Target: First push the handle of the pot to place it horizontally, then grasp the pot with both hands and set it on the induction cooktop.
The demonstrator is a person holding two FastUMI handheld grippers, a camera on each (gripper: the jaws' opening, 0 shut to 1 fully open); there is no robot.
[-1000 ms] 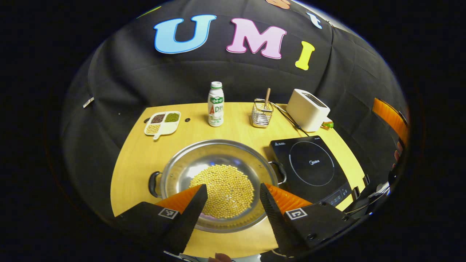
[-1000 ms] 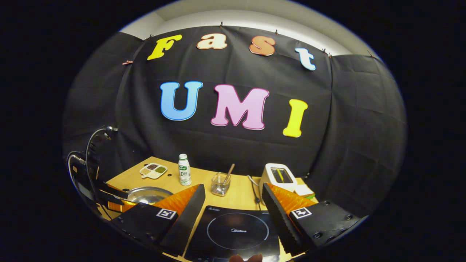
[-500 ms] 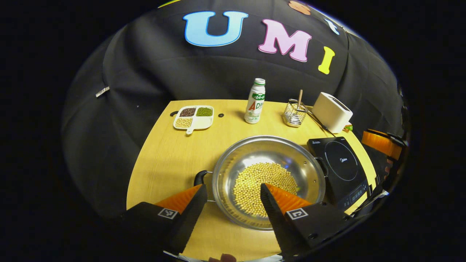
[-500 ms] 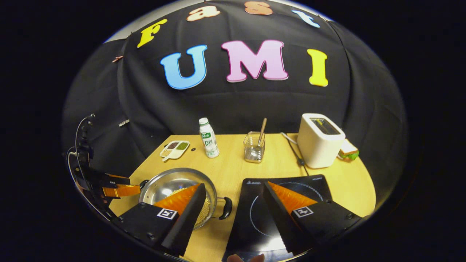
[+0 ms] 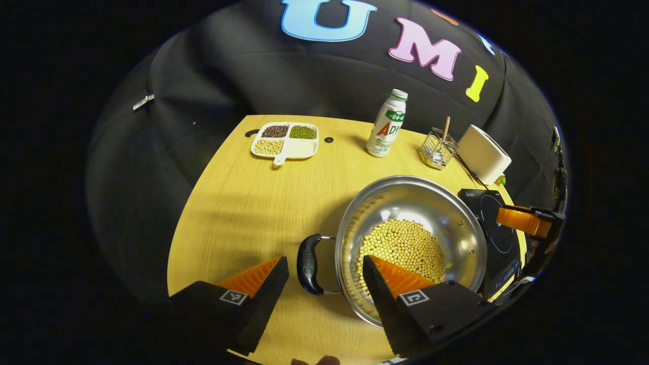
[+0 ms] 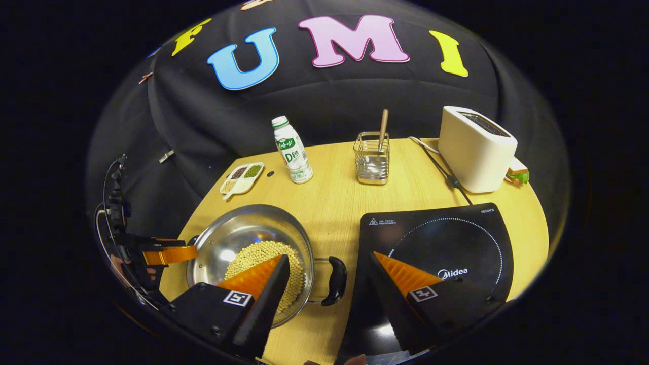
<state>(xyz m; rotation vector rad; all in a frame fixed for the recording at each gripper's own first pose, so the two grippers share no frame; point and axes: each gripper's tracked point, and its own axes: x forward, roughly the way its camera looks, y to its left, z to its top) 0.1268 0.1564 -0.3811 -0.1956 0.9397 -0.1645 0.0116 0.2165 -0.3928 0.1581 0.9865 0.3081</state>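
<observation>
The left gripper [image 5: 324, 271] has its fingers spread wide, grasping nothing, and straddles the pot's left handle [image 5: 306, 263] for a side grasp. The right gripper [image 6: 328, 271], equally released, frames the right handle [image 6: 335, 280]. The pot [image 6: 238, 238], holding soybeans [image 5: 403, 248], rests on the worktop [image 5: 253, 203] just left of the induction cooktop [image 6: 456, 243], handles judged horizontal. Far off stand a bottle [image 6: 291, 150], utensil basket [image 6: 372, 163], toaster [image 6: 474, 147] and divided dish [image 5: 286, 141]; none obstructs the short transfer.
</observation>
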